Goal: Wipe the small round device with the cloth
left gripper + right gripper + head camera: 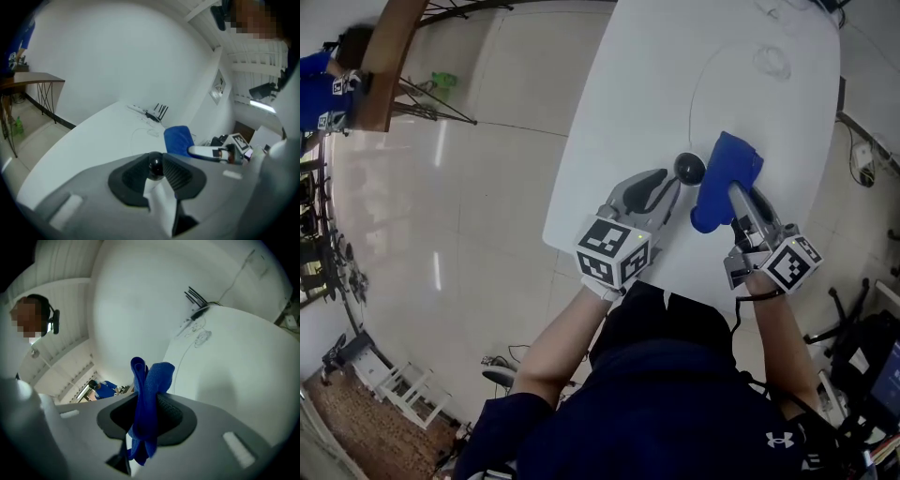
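The small round device (pixel 690 168) is a black ball-like thing, pinched at the tips of my left gripper (pixel 679 178). In the left gripper view the device (pixel 155 166) sits between the ribbed pads, held above the white table. My right gripper (pixel 733 192) is shut on the blue cloth (pixel 725 178), which hangs bunched just right of the device. In the right gripper view the cloth (pixel 146 399) runs folded through the jaws and droops below them. From the left gripper view the cloth (pixel 178 139) and the right gripper (pixel 213 152) show close on the right.
The white oval table (pixel 656 84) carries a thin cable loop (pixel 772 62) and a dark antenna device (pixel 156 113) at its far end. Shiny floor lies left of the table, with a wooden side table (pixel 389 56) beyond it. A person in blue stands far off.
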{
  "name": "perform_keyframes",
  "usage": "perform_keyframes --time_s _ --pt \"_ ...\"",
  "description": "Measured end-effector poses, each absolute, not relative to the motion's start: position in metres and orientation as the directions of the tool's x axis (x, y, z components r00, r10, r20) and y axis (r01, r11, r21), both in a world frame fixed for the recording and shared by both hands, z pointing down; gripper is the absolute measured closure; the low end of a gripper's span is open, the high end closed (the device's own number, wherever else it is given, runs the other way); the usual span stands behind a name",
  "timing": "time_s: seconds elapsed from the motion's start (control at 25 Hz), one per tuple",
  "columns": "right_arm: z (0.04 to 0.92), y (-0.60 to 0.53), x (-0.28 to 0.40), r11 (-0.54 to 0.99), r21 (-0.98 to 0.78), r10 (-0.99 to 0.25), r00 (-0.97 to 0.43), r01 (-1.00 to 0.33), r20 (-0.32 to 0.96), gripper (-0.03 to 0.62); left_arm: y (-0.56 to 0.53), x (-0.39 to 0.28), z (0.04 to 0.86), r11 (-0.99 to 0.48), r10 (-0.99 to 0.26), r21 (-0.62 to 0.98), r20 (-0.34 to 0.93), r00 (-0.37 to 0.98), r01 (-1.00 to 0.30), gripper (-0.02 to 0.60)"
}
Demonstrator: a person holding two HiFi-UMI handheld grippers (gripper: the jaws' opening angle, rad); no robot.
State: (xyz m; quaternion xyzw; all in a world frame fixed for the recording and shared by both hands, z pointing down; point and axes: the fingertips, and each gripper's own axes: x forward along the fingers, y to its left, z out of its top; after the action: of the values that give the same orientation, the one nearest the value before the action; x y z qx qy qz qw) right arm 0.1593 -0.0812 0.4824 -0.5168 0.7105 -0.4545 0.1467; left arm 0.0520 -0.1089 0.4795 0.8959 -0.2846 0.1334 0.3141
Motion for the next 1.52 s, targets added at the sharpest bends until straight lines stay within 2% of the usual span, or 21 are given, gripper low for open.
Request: perform_keyframes --time_s 0.24,0.4,0.56,0.68,0.76,0.88,1.08,1.2,1.32,1.52 --pt "0.536 -0.067 0.160 -0.038 -0.890 -0.822 -0.491 -0.455 0.286 0.487 -0.109 0.057 0.493 -0.628 -0.426 0.513 0.402 0.810 -0.585 0.491" --pt "0.555 -0.067 0.156 -0.087 -0.880 -0.783 -0.514 -0.467 0.350 0.487 -0.109 0.059 0.499 -0.626 -0.431 0.509 0.404 0.807 -0.590 0.489" --pt "0.576 -0.061 0.160 -0.206 -0.832 -0.716 -0.500 -0.515 0.487 0.487 -0.103 0.063 0.502 -0.670 -0.420 0.454 0.421 0.804 -0.588 0.483" --pt "0.573 -0.064 0.157 -0.218 -0.825 -0.709 -0.496 -0.521 0.500 0.485 -0.104 0.062 0.501 -0.708 -0.429 0.388 0.428 0.796 -0.590 0.476" --pt "0.559 -0.069 0.154 -0.174 -0.815 -0.725 -0.488 -0.552 0.485 0.485 -0.106 0.060 0.498 -0.725 -0.435 0.353 0.432 0.790 -0.592 0.476" --pt "0.525 -0.080 0.155 -0.069 -0.740 -0.749 -0.455 -0.669 0.481 0.484 -0.107 0.060 0.494 -0.760 -0.431 0.281 0.458 0.778 -0.586 0.476" --pt "0.473 -0.092 0.145 0.216 -0.530 -0.739 -0.492 -0.820 0.461 0.484 -0.103 0.070 0.497 -0.798 -0.378 0.256 0.492 0.784 -0.545 0.433" --pt "0.465 -0.093 0.126 0.396 -0.375 -0.665 -0.543 -0.838 0.513 0.484 -0.101 0.074 0.499 -0.824 -0.351 0.223 0.521 0.778 -0.521 0.442" --pt "0.472 -0.097 0.112 0.511 -0.251 -0.595 -0.549 -0.822 0.587 0.484 -0.102 0.077 0.507 -0.846 -0.324 0.190 0.560 0.763 -0.499 0.442" --pt "0.471 -0.099 0.113 0.519 -0.305 -0.559 -0.587 -0.799 0.586 0.484 -0.100 0.075 0.513 -0.854 -0.295 0.202 0.570 0.766 -0.479 0.439"
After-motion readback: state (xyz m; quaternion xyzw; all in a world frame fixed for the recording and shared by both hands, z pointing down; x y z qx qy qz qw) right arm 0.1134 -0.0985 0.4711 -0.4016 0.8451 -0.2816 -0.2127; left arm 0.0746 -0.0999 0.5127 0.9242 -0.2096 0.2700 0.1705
